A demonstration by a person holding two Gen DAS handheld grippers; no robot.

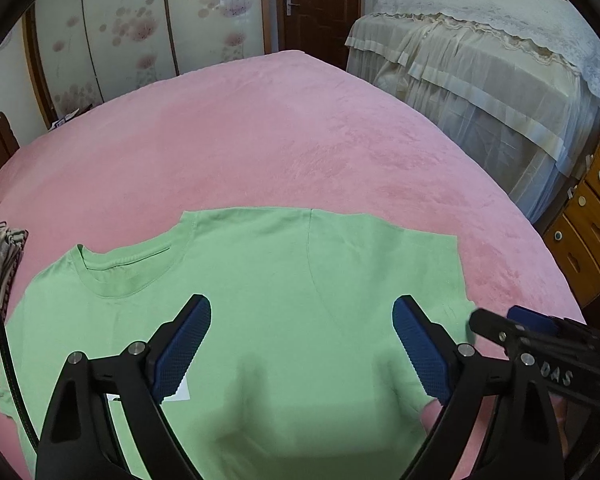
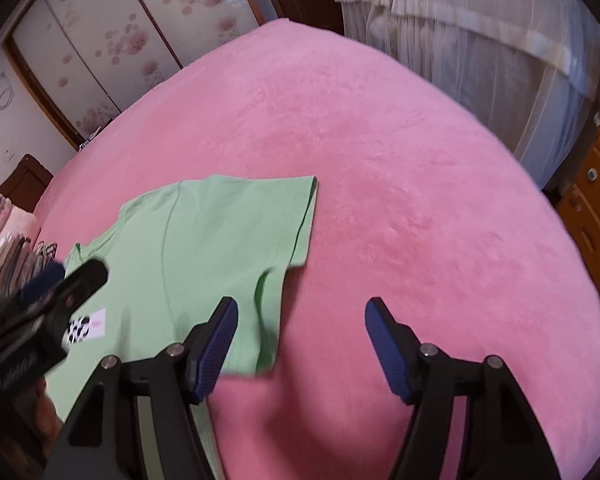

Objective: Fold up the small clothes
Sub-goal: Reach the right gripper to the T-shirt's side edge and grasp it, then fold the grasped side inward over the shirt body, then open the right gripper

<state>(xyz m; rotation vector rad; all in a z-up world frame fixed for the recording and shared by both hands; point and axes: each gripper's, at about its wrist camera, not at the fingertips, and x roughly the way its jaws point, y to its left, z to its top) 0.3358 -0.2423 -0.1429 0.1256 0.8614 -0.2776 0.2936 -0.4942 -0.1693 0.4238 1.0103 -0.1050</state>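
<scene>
A light green T-shirt [image 1: 244, 280] lies flat on the pink bed cover [image 1: 260, 140], collar toward the left, one sleeve spread to the right. My left gripper [image 1: 302, 316] is open and empty, hovering over the shirt's chest. A white printed patch [image 1: 179, 390] shows on the shirt by its left finger. In the right wrist view the shirt [image 2: 212, 240] lies at left, and my right gripper [image 2: 302, 320] is open and empty above the sleeve's underarm edge and the pink cover [image 2: 380, 160]. Each gripper shows at the edge of the other's view.
A stack of folded patterned clothes [image 2: 8, 240] lies at the bed's left edge. A second bed with a cream lace cover [image 1: 480, 52] stands at the right, with a wooden drawer chest [image 1: 584, 216] beside it. Floral wardrobe doors [image 1: 140, 28] are behind.
</scene>
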